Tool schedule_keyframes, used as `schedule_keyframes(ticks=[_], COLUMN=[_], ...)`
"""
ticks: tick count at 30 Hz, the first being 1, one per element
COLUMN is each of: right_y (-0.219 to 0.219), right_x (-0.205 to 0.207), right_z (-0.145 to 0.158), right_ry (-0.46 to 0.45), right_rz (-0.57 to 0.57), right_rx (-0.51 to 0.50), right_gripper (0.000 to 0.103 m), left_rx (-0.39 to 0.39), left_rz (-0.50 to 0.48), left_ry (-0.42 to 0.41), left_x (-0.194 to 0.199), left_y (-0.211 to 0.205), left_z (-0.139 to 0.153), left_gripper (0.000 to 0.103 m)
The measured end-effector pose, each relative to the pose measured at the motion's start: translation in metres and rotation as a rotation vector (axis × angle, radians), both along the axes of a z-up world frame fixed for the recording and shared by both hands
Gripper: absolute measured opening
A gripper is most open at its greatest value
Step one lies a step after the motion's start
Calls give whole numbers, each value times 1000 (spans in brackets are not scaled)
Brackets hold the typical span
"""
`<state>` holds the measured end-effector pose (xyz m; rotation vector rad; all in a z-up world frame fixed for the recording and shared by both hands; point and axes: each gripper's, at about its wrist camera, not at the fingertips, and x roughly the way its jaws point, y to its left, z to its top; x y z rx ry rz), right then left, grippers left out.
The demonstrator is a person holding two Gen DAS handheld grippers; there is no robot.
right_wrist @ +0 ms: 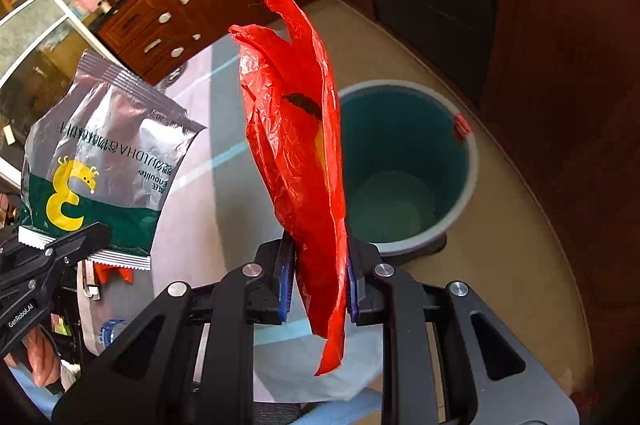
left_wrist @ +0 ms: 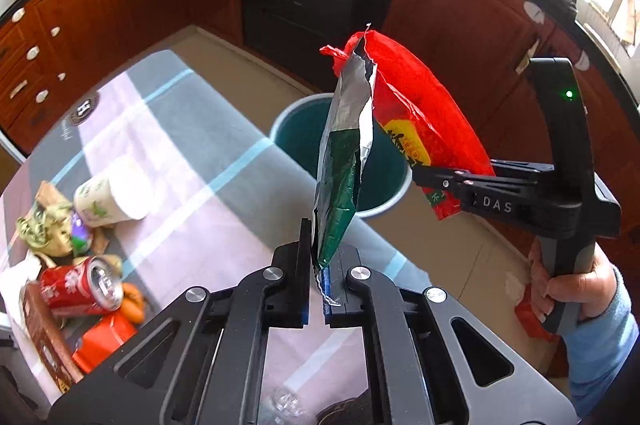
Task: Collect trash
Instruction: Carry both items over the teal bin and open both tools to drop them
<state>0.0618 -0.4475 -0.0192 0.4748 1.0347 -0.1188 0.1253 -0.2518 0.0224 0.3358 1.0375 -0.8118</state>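
left hand-held gripper (left_wrist: pixel 318 267): clamped tight on the bottom edge of a silver and green foil packet (left_wrist: pixel 340 181), which stands up from the pads, torn open along one side
right hand-held gripper (right_wrist: pixel 316 283): pinching a crumpled red plastic wrapper (right_wrist: pixel 298 161) between its blue pads; the wrapper rises above the jaws and hangs below them
bin (right_wrist: pixel 468 161): teal inside, pale rim, standing on the tan floor just beyond the tabletop edge, seen behind both held wrappers
tabletop (left_wrist: pixel 192 153): grey and white cloth with light blue stripes
remaining trash: red can (left_wrist: pixel 80 289) on its side, white cup (left_wrist: pixel 112 197) tipped over, orange packet (left_wrist: pixel 104 341), all grouped at the left of the tabletop
person: a hand (left_wrist: pixel 576 289) in a blue sleeve grips the right handle
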Motion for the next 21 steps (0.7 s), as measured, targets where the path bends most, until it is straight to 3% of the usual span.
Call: schedule_keyframes(ticks=[9, 15, 16, 17, 18, 19, 21], right_y=[-44, -56, -56, -56, -58, -57, -56], right_x=[6, 26, 29, 32, 29, 31, 34], right_z=[-39, -55, -57, -59, -61, -62, -66], right_ry=[99, 147, 154, 158, 161, 163, 168], right_rz=[-60, -57, -54, -49, -45, -35, -32], right_rx=[40, 56, 57, 59, 59, 66, 70], right_gripper=[22, 25, 25, 25, 26, 27, 28], left_rx=[74, 130, 142, 151, 151, 161, 156], left_rz=[-41, -24, -22, -17, -6, 8, 11], left_ry=[121, 168, 163, 144, 105, 75, 65], left_x=[43, 72, 75, 75, 75, 74, 75], left_y=[-95, -119, -121, -121, -119, -117, -112], left_z=[-59, -90, -92, -91, -88, -85, -82], left_gripper=[5, 9, 23, 49, 60, 68, 70])
